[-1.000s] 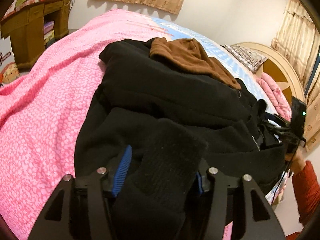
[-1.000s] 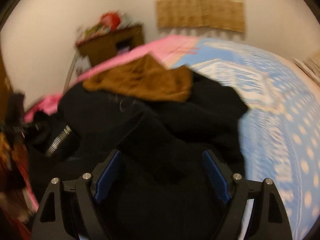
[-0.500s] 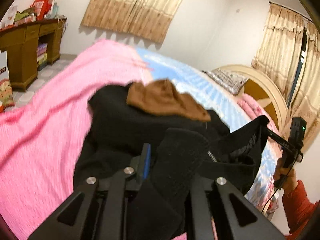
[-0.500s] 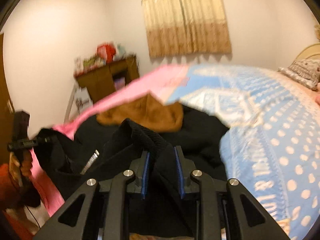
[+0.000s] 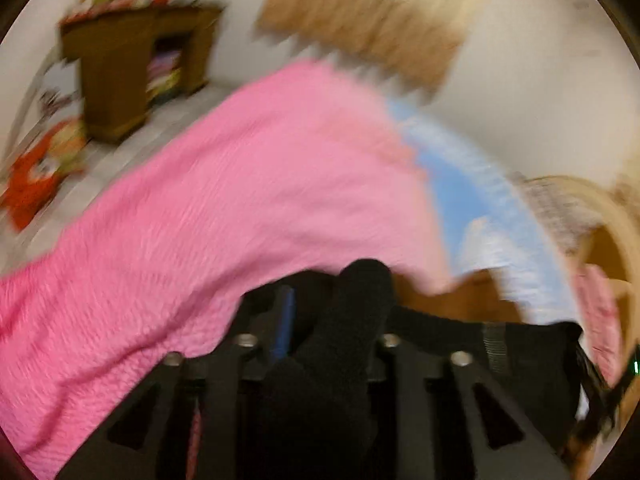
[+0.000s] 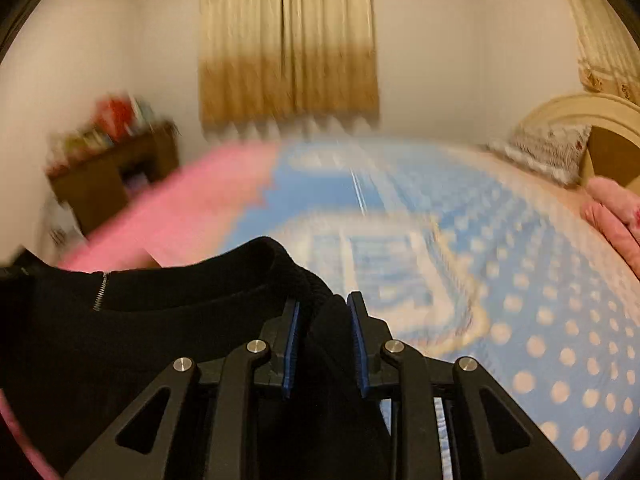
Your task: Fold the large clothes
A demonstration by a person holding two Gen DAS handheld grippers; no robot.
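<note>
My left gripper (image 5: pixel 328 316) is shut on a thick ribbed edge of the black zip jacket (image 5: pixel 352 320), held up above the bed. A strip of the jacket's brown lining (image 5: pixel 460 300) shows to its right, with the zipper (image 5: pixel 494 344) beyond. My right gripper (image 6: pixel 322 320) is shut on another ribbed edge of the same jacket (image 6: pixel 160 320), which stretches off to the left with its zipper (image 6: pixel 100 290) showing. Both views are blurred by motion.
The bed carries a pink cover (image 5: pixel 240 200) on the left and a blue dotted cover (image 6: pixel 520 300) on the right. A wooden desk (image 5: pixel 132 68) stands by the far wall. The curved headboard (image 6: pixel 600 132) and a pillow (image 6: pixel 548 152) are at the right.
Both grippers have closed on the jacket's edges and lifted it off the bed. The views now look over the bed, with most of the jacket hanging below sight.
</note>
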